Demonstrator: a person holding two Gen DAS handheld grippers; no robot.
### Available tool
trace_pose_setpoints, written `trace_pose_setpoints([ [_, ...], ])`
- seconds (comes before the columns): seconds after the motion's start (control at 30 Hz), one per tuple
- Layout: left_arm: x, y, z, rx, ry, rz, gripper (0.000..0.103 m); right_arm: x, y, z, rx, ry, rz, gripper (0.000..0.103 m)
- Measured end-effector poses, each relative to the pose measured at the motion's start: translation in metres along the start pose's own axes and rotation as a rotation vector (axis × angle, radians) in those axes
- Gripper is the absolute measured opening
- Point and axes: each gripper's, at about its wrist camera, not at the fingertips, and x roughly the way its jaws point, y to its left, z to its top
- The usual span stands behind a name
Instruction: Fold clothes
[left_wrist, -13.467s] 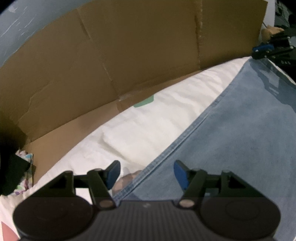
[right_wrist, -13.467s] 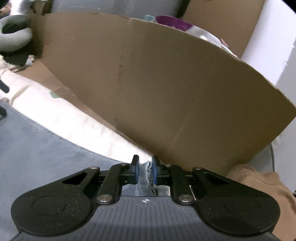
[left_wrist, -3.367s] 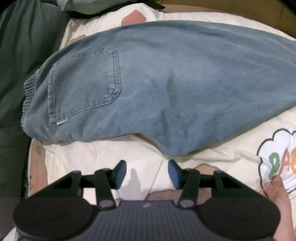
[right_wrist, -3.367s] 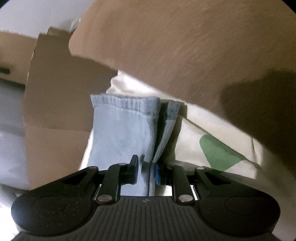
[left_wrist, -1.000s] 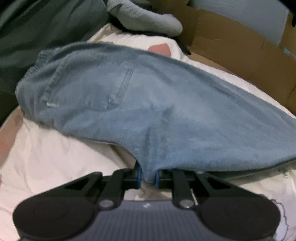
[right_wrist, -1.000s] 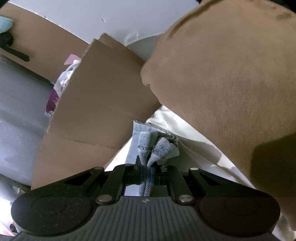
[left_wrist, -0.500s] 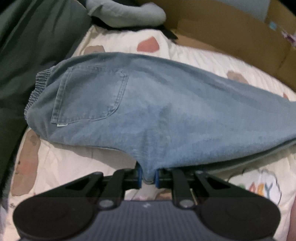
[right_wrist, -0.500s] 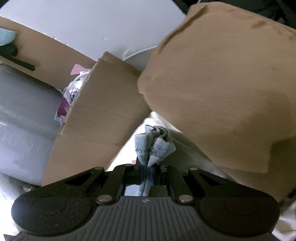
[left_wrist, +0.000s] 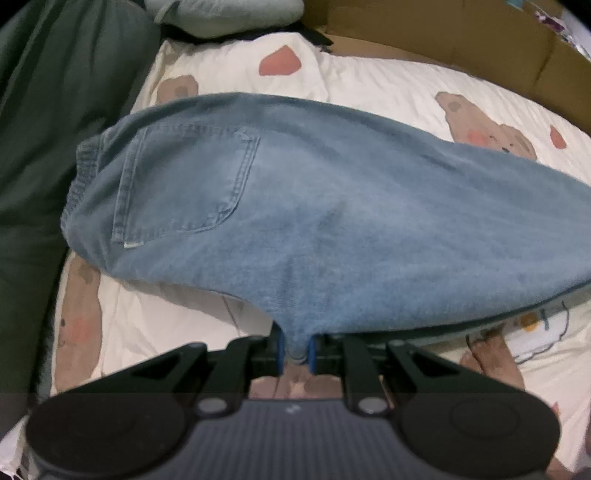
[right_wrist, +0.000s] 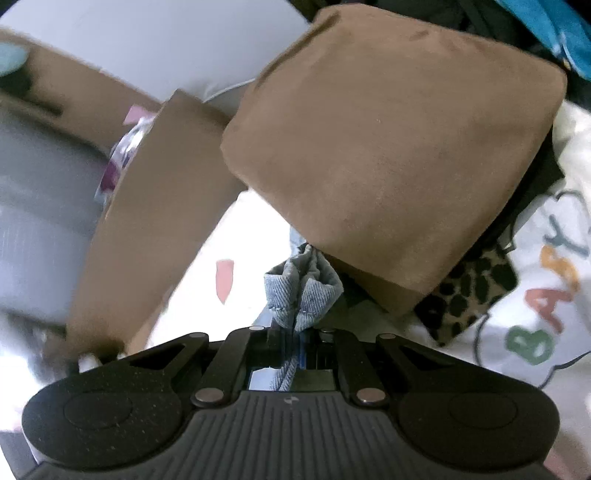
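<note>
Light blue jeans (left_wrist: 314, 206) lie across a white bedsheet (left_wrist: 369, 85) printed with bears, back pocket up, elastic waistband at the left. My left gripper (left_wrist: 294, 349) is shut on the crotch corner of the jeans at their near edge, lifting it slightly. In the right wrist view the bunched leg hems of the jeans (right_wrist: 301, 288) stick up between the blue pads of my right gripper (right_wrist: 294, 349), which is shut on them and held above the sheet.
A brown cushion (right_wrist: 388, 140) looms close ahead of the right gripper, with leopard-print fabric (right_wrist: 469, 291) under it. Cardboard walls (left_wrist: 461, 40) edge the bed. Dark green fabric (left_wrist: 48, 147) lies left, a grey garment (left_wrist: 221, 14) at the top. A person's toes (left_wrist: 487, 354) rest near the left gripper.
The right gripper has carried the hems sideways; the cushion and "BABY" print now show further right. The left gripper rose a little and rolled, still gripping the jeans.
</note>
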Motion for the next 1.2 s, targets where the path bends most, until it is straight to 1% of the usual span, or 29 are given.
trace_pose_setpoints([
  [0.17,-0.002,0.000,0.006,0.029,0.013,-0.016,0.012,-0.026,0.003,-0.005,-0.016,0.018,-0.017,0.006],
  [0.3,-0.007,0.004,0.001,0.037,0.022,-0.022,0.012,-0.041,0.005,-0.010,-0.064,0.036,-0.018,0.006],
  [0.37,-0.006,0.003,0.001,0.045,0.035,-0.013,0.012,-0.046,0.000,-0.011,-0.071,0.044,-0.014,0.006],
  [0.5,-0.004,-0.003,0.002,0.036,0.062,0.018,0.012,-0.055,-0.018,-0.019,-0.065,0.056,0.008,0.006],
  [0.6,-0.006,-0.009,0.004,0.053,0.089,0.039,0.012,-0.059,-0.040,-0.025,-0.021,0.063,0.008,0.006],
  [0.77,-0.009,-0.016,0.008,0.077,0.113,0.066,0.012,-0.063,-0.073,-0.038,0.036,0.067,-0.001,0.006],
  [0.97,-0.001,-0.014,0.004,0.089,0.127,0.064,0.012,-0.069,-0.097,-0.055,0.057,0.068,-0.034,0.005],
  [1.2,0.004,-0.011,-0.001,0.095,0.145,0.055,0.011,-0.091,-0.111,-0.068,0.043,0.085,-0.077,0.005],
])
